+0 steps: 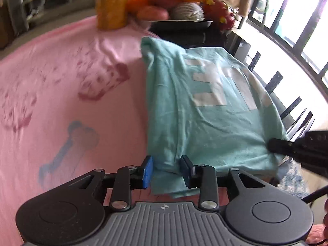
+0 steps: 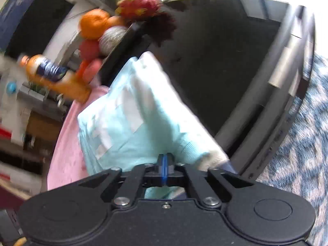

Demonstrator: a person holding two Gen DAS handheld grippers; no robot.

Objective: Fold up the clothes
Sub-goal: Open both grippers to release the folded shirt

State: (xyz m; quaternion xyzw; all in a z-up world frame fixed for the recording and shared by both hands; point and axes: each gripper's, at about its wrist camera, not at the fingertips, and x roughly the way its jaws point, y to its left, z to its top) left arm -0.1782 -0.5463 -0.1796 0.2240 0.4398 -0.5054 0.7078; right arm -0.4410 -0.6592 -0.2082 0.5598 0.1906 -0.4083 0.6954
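The teal T-shirt [image 1: 207, 110] fills the centre and right of the left wrist view, lying print-up on the pink cloth [image 1: 61, 78], its pale block lettering showing and one long side already doubled under into a straight edge along the middle of the frame. Its near hem runs across the lower centre, and there the left gripper [image 1: 167, 171] sits with its blue pads set apart, the hem's corner lying in the gap but not pinched. At the lower right of that view the right gripper [image 1: 287, 146] reaches in at the shirt's other near corner; in its own view the right gripper [image 2: 165, 169] has its pads pressed together on a bunch of the teal fabric [image 2: 131, 123] at lower centre. I judge the step in hand to be a fold taken from the near hem, with one corner gripped and the other not; whether the left side is about to bite or has just let go cannot be settled. Beyond the shirt, at the top of the frame, stand a fruit bowl [image 1: 180, 21] and an orange bottle [image 1: 111, 6], so any fold carried away from the camera needs to stop short of them.
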